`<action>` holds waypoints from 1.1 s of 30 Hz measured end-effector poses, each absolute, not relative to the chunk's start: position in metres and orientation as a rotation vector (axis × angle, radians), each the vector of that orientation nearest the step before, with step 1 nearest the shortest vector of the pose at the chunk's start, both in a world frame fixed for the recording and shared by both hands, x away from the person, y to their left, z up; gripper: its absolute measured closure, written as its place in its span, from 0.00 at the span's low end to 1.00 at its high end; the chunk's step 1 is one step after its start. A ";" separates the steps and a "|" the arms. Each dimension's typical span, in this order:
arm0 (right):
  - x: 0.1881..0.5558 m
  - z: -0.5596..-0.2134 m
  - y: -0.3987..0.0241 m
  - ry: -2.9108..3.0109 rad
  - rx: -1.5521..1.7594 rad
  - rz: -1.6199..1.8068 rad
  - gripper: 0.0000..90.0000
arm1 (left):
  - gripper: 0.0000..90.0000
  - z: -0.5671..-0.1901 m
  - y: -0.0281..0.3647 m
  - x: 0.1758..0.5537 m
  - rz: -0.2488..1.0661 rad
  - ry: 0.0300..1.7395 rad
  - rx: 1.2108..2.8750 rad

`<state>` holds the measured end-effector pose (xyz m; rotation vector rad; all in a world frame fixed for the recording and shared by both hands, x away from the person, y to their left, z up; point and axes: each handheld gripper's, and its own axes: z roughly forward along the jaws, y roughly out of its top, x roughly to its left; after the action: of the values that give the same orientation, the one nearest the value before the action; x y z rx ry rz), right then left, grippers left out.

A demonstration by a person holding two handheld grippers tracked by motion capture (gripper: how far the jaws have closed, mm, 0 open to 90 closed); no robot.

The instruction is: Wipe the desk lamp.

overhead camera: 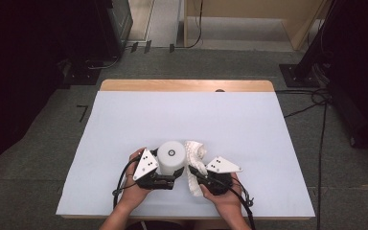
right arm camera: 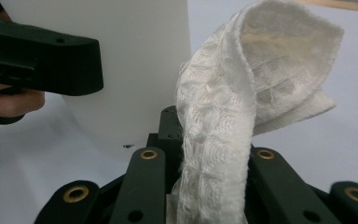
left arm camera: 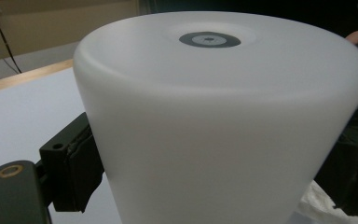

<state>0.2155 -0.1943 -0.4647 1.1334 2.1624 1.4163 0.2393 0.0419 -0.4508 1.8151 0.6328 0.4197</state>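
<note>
Left gripper (overhead camera: 168, 181) clamps smooth, slippery-looking cup (overhead camera: 171, 155) round its sides; right gripper (right arm camera: 200, 186) pinches soft limp cloth (right arm camera: 242, 93) — prob best kept held at the bunched end.

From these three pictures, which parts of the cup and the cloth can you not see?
- High view: the left gripper covers the lower near side of the white cup.
- Left gripper view: the bottom edge cuts off the cup's base.
- Right gripper view: the right gripper hides the clamped end of the white cloth; the cloth hides the table behind it.

Left claw (overhead camera: 165, 181) clamped wide, right claw (overhead camera: 195, 173) pinched
</note>
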 end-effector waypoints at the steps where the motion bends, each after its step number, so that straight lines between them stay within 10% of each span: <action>1: 0.215 -0.462 -0.194 2.157 1.132 1.413 0.84 | 0.10 -0.451 0.042 0.240 0.412 0.633 1.812; 9: 0.204 -0.422 -0.204 2.055 1.071 1.536 0.84 | 0.10 -0.458 0.037 0.241 0.395 0.611 1.834; 33: 0.224 -0.465 -0.219 2.092 1.209 1.406 0.84 | 0.00 -0.477 0.018 0.229 0.538 0.863 1.804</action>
<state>0.2244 -0.2187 -0.4649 1.2093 2.0916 1.4057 0.2291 0.0184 -0.4771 1.8042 0.8633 0.5381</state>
